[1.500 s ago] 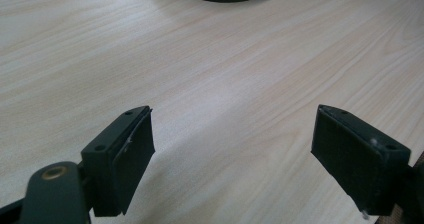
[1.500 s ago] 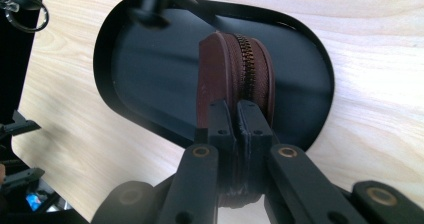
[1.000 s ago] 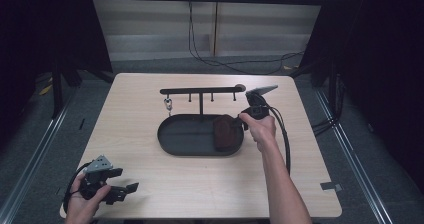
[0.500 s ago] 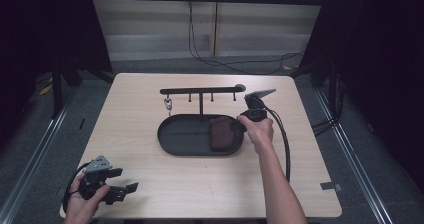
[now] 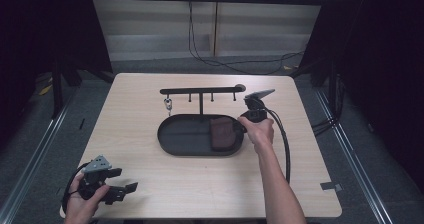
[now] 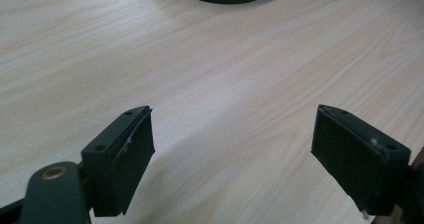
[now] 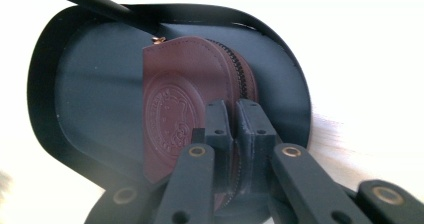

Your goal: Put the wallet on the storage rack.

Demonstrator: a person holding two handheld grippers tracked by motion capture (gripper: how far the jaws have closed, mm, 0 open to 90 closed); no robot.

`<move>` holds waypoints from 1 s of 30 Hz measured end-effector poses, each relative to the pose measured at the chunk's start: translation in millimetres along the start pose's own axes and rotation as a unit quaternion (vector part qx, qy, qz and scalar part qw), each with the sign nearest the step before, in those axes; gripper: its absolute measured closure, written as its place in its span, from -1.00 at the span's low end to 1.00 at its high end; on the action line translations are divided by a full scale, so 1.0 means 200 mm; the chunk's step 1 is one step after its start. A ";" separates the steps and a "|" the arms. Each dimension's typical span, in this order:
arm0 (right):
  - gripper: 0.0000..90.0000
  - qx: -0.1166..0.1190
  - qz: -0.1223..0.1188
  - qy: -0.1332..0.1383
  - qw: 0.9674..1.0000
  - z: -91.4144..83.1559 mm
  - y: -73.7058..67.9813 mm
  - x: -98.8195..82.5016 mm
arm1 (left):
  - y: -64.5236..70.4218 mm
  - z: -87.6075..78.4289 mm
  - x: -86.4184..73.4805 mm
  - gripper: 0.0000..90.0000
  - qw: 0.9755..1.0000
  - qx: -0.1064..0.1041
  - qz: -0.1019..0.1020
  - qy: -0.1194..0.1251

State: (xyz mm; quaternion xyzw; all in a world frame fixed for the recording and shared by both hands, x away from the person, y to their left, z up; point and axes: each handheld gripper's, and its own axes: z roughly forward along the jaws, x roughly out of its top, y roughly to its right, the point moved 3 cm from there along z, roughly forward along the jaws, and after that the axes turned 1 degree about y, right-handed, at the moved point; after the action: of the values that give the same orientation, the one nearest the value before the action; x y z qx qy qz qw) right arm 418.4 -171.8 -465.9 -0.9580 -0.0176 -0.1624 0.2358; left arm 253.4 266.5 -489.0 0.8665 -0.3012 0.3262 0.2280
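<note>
Brown leather pouch: rounded flap shape, round embossed stamp on face, dark zipper along curved edge, small brass pull at top. Lies in right end of black oval tray, tray at centre of wooden table. Right gripper over pouch's near edge, jaws pressed together, clamped on zipper edge. Black hook rack stands just behind tray. Left gripper at near left table corner, well apart from tray, jaws wide apart, bare wood between them.

Right gripper clamped shut, arm outstretched — left gripper low, jaws wide apart.
</note>
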 end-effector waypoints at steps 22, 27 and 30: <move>-0.11 -0.012 -0.040 0.033 0.999 -0.12 0.03 -0.02 | 0.00 0.00 0.00 -0.62 1.000 0.002 -0.002 -0.001; -0.32 -0.019 -0.048 0.039 0.998 -0.14 0.07 -0.07 | 0.00 0.00 0.00 -0.62 1.000 0.004 -0.004 0.000; -0.35 -0.016 -0.058 0.048 0.997 -0.17 0.07 -0.09 | -0.01 0.01 0.00 -0.63 1.000 0.006 -0.007 0.000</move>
State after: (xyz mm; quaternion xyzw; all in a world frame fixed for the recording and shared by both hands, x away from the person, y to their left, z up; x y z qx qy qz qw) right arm 391.6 -199.8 -449.5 -0.9500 -0.0595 -0.2221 0.2112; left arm 254.9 266.7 -489.8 0.8701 -0.2929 0.3261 0.2252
